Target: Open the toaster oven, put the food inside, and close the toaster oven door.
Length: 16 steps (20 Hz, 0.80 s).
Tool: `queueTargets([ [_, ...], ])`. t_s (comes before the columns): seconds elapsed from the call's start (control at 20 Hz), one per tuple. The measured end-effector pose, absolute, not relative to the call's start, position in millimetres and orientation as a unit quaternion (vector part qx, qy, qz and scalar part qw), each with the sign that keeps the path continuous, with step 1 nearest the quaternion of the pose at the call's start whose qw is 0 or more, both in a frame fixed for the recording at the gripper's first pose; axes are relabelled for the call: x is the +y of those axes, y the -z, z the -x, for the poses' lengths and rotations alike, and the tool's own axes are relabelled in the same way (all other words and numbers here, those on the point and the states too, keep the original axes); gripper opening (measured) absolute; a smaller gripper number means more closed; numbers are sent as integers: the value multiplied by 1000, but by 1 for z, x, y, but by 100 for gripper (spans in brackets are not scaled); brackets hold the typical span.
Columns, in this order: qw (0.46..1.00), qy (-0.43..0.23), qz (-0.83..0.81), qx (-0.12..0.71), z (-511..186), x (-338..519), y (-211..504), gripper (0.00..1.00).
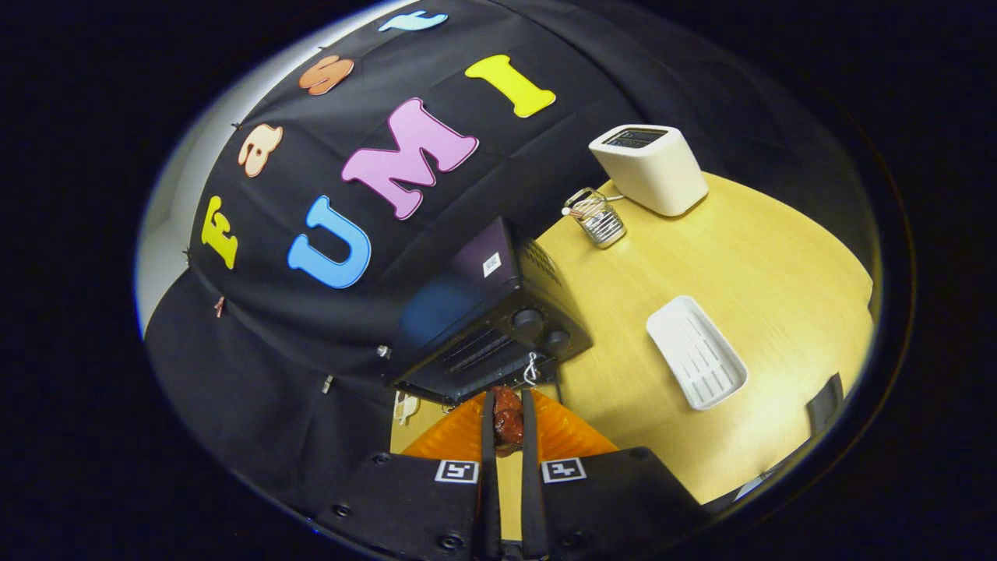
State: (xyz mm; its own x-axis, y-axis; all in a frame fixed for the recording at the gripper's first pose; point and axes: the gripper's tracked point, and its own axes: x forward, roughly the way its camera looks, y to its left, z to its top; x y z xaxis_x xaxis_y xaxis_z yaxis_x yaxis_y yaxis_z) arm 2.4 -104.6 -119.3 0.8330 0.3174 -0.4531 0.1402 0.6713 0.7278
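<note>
Gripper (pixel 508 425), seen from its own camera, with the two fingers drawn close together and pressing from either side on a reddish-brown, glossy piece of food (pixel 508 421), which is held between the fingertips above an orange ridged plastic plate (pixel 568 432); the plate rests on the pale yellow wooden tabletop (pixel 748 265); just ahead of the fingers stands the black metal toaster oven (pixel 487 327), box-shaped, its front towards the gripper, two round black control knobs (pixel 541 327) on the panel beside the door; the oven door (pixel 459 354) is dark with horizontal bars visible through or upon it, and whether it is fully closed cannot be told from this angle; a small metal ring or hook (pixel 532 368) hangs at the door's edge, just beyond the food; beyond the oven, a small wire-mesh holder (pixel 597 218) with items inside stands near a cream-white plastic slot toaster (pixel 650 167); well apart from the oven, a white rectangular ribbed tray (pixel 695 352) lies flat on the table; black cloth forms the booth's wall (pixel 296 351) behind the oven.
</note>
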Motion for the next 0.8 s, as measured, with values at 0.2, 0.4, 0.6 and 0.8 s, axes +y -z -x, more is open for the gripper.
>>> queueTargets([
  [0.2,869,-59,-410,272,10,-72,114,15],
  [0.4,863,-62,-419,276,13,-43,118,14],
  [0.6,847,-59,-451,275,-2,-23,131,15],
  [0.8,840,-61,-471,263,-24,-5,145,14],
])
